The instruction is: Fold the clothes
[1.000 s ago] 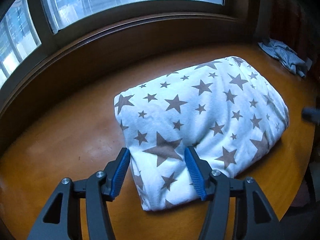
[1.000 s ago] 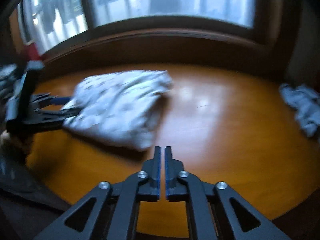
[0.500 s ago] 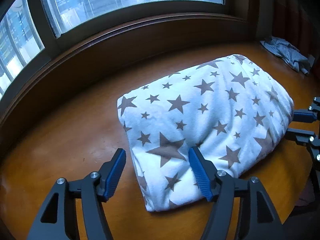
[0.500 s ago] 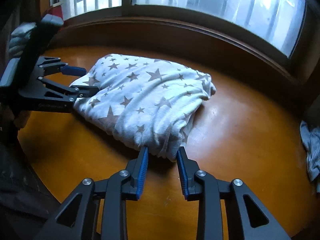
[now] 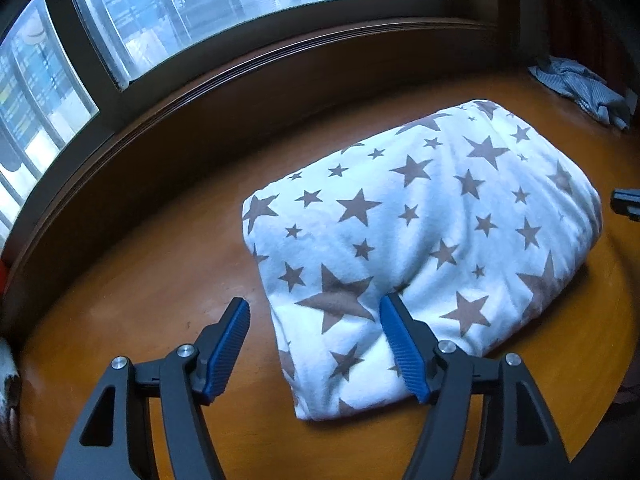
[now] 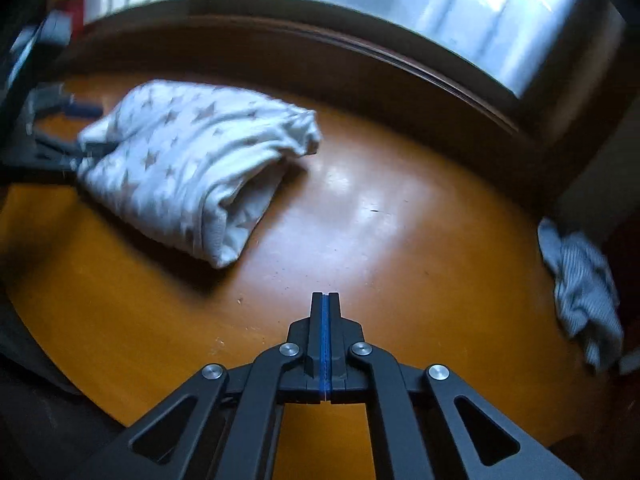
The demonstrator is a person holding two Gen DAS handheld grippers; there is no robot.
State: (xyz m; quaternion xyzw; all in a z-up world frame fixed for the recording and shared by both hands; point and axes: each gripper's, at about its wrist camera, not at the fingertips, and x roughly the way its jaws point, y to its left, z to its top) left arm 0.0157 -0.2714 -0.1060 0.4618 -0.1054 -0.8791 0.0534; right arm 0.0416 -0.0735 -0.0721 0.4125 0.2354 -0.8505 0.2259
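left hand-held gripper point(image 5: 314, 338): jaws apart, straddling the near corner of the star-print garment point(image 5: 424, 248). One blue pad point(image 5: 394, 332) lies on the cloth, the other hangs over bare wood; nothing pinched.
right hand-held gripper point(image 6: 325, 306): jaws pressed together, empty, over bare worktop point(image 6: 360, 208), apart from the bundle.
star-print garment: folded into a thick packet on the orange worktop, below the window point(image 5: 256, 4). Layered open end faces the right hand-held gripper.
striped cloth point(image 6: 580, 292): crumpled at the far right edge, well apart, not yet folded.
step, my read: first garment looks done; left is letting go or squaring the corner, right is probably free for the next piece.
do it well: back the left pads straight out along the worktop, no lift, or the top layer drags and the packet opens.
next grab: open the right jaws before reaching the striped cloth; take a hem or corner, not the bunched middle.
risk: the packet is puffy; a nudge on the open end will unroll it.
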